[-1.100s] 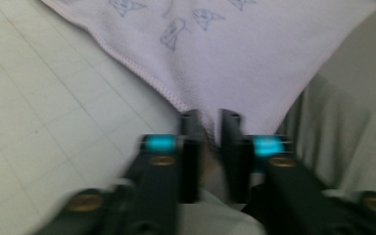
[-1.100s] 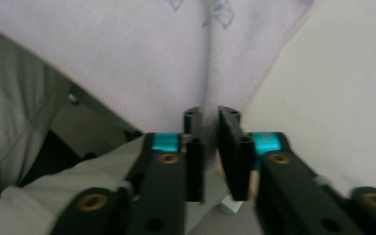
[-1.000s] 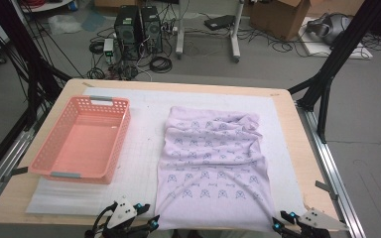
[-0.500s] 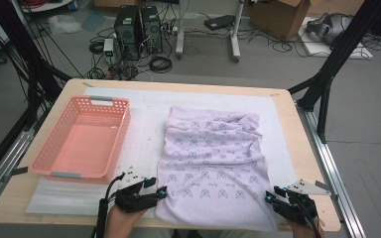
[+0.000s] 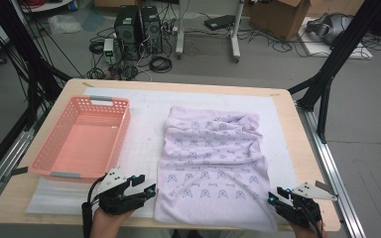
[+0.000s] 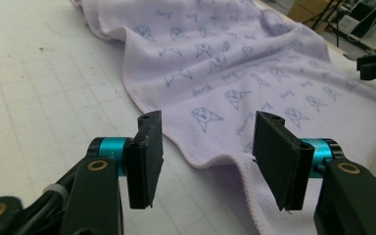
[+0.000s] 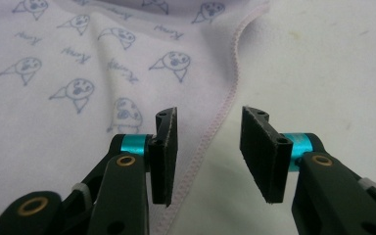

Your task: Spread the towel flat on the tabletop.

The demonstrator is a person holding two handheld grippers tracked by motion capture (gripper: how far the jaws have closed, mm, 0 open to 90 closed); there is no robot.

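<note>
Starting at the left, a pink basket (image 5: 82, 139) sits on the white mat (image 5: 144, 144) of the table (image 5: 302, 163), well apart from my hands. My left hand-held gripper (image 5: 146, 187) is spread wide, low at the near left corner of the lilac towel (image 5: 211, 158), its hem lying between the pads. The towel lies flat mid-table. My right hand-held gripper (image 5: 276, 195) is also wide, straddling the towel's right hem near the corner.

Pink basket (image 5: 82, 141) at left centre of the high view, resting on white gridded mat (image 5: 146, 134). Computer towers (image 5: 139, 27) at upper left, cardboard box (image 5: 278, 17) upper right.
</note>
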